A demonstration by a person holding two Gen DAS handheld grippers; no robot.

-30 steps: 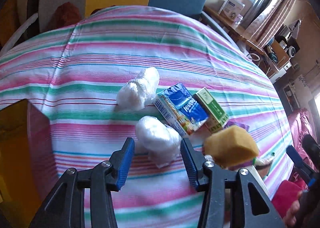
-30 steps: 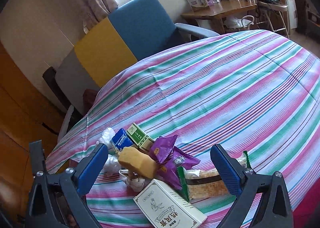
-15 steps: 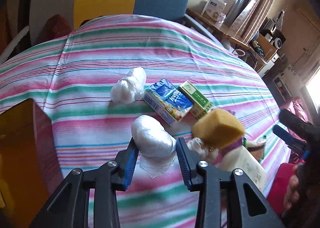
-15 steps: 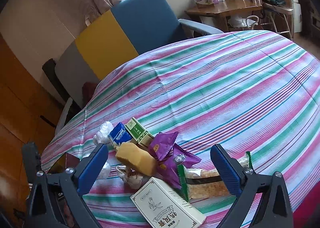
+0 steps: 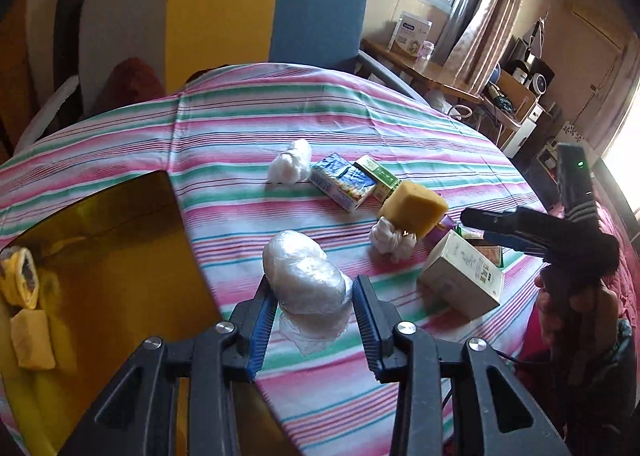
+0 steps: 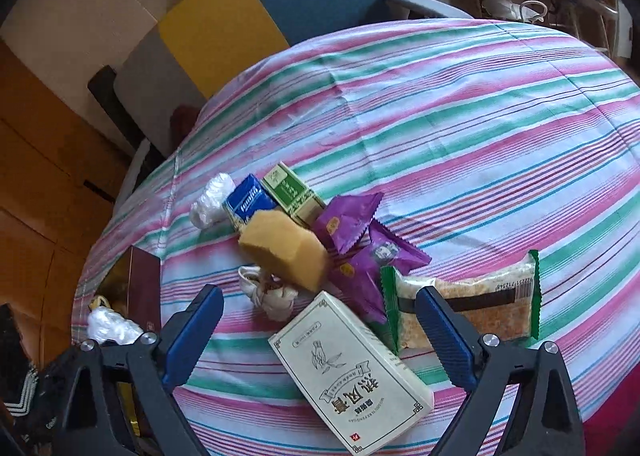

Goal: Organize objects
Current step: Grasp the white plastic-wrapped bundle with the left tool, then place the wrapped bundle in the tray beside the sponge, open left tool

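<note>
Left tool [image 5: 314, 302] clamped on a clear plastic-wrapped bundle [image 5: 306, 276], lower centre of the left wrist view, held above the striped desk [image 5: 240, 144] beside the yellow box [image 5: 120, 256] at lower left. Right tool [image 6: 318, 330] spread wide, jaws just been closing a little, nothing gripped; the white carton [image 6: 352, 372] lies between and below them at the bottom centre of the right wrist view. The remaining clutter sits mid-frame on the desk: yellow sponge [image 6: 284, 248], blue carton [image 6: 248, 200], green carton [image 6: 292, 192], purple packets [image 6: 360, 244], green-edged snack pack [image 6: 468, 300], small white bundle [image 6: 212, 198], crumpled white wrapper [image 6: 268, 292].
</note>
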